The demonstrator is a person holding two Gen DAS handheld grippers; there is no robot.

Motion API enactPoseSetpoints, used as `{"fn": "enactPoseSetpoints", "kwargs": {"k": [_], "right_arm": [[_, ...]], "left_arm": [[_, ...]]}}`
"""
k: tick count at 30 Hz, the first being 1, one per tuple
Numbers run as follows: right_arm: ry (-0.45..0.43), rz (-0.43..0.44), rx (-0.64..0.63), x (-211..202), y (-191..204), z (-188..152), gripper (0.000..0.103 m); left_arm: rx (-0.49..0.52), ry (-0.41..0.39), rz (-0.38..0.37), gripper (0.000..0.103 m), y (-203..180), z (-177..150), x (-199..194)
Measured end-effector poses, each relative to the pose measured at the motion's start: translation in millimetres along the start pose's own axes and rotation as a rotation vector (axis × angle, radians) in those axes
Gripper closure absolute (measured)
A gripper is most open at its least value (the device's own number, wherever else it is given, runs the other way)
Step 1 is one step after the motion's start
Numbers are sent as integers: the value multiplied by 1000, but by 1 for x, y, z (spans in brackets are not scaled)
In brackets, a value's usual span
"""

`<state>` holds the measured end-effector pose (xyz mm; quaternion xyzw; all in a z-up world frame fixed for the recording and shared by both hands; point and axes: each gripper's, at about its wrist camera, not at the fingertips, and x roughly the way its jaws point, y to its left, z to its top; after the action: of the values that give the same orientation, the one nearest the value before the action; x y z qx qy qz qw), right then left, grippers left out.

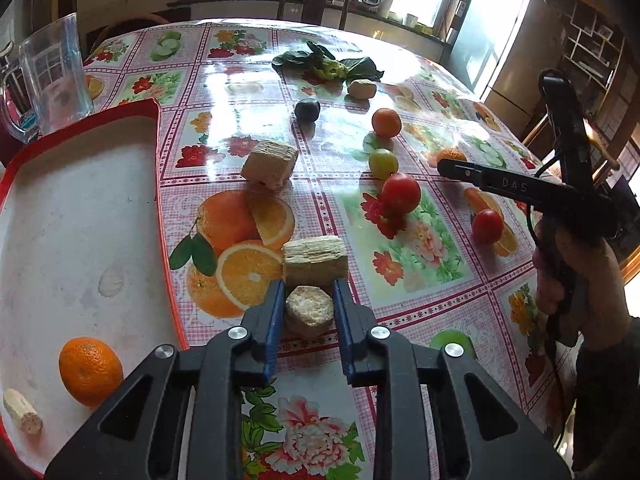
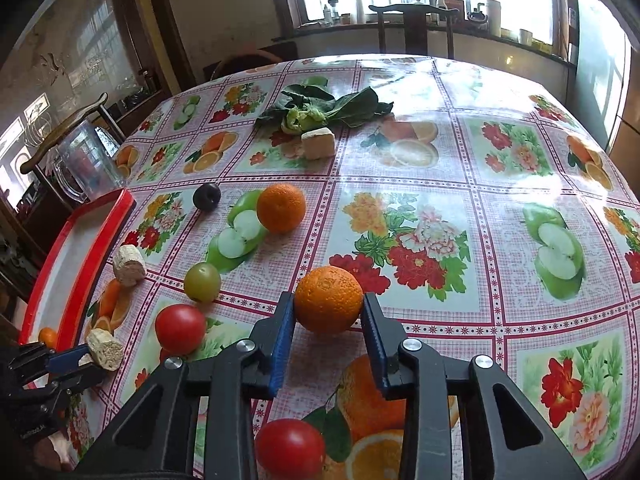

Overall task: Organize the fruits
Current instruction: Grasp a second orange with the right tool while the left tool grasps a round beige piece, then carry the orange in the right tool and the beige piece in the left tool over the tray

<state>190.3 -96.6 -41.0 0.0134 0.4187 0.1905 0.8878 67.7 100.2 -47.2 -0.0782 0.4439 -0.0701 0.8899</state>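
Blue fingers (image 2: 285, 344) of the right gripper (image 2: 328, 316) straddle an orange (image 2: 329, 299) at lower centre, barely touching, so it may roll off the glossy worktop (image 2: 400, 208) while the left gripper (image 1: 309, 312) clasps a cork-like chunk (image 1: 310, 310).

A round beige chunk (image 1: 309, 311) is bracketed between the blue fingers of the left gripper (image 1: 309, 300), with a larger beige block (image 1: 315, 261) lying just beyond it on the flowered tablecloth (image 1: 420, 300). An orange (image 1: 90, 371) and a small beige piece (image 1: 22, 411) are seen in the red-rimmed tray (image 1: 80, 200) at left. Tomatoes (image 1: 401, 193), a green fruit (image 1: 383, 163) and a dark plum (image 1: 307, 110) are scattered farther out, near the right gripper (image 1: 442, 167).
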Motion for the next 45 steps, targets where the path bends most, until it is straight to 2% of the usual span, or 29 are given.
{"fn": "enactPoseSetpoints", "kwargs": {"k": [9, 19, 29, 45], "right_arm": [[-46, 70, -24, -42, 28, -11, 69], [-50, 123, -82, -62, 69, -24, 69], [-47, 156, -132, -70, 103, -30, 69], [-23, 225, -240, -65, 172, -30, 69]], "left_arm": [[0, -58, -10, 81, -2, 1, -25], [-19, -100, -10, 81, 8, -10, -53], [-58, -155, 9, 81, 27, -17, -82], [-129, -192, 52, 81, 68, -30, -106]]}}
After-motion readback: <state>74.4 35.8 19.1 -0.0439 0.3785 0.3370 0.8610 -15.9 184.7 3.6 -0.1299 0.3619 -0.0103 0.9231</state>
